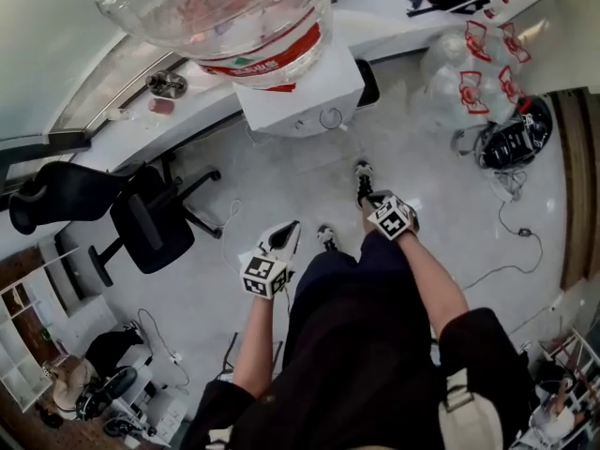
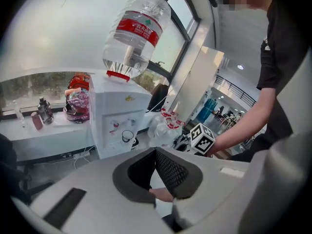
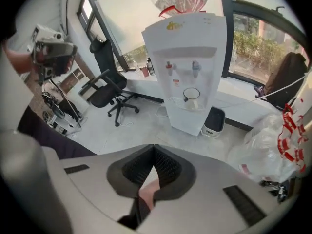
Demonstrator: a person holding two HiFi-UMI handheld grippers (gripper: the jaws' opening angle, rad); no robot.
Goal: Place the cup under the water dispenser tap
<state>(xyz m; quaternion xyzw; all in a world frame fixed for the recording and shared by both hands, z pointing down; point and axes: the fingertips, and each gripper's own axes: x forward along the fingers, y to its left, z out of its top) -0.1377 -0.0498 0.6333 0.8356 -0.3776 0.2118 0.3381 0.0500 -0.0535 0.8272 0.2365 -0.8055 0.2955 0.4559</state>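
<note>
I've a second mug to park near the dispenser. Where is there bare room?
Bare floor lies between the office chair and the water dispenser; the ledge behind the small bin also looks bare. Crowded: the alcove under the taps holds the cup, the bin hugs the base, and bagged bottles fill the floor beyond.

The bare left forearm (image 1: pixel 253 345) and right forearm (image 1: pixel 429 284) are reaching forward. The left gripper (image 2: pixel 156 151) is pressing its jaws together on nothing; the right gripper (image 3: pixel 154 149) is doing likewise, pointing steeply down.
</note>
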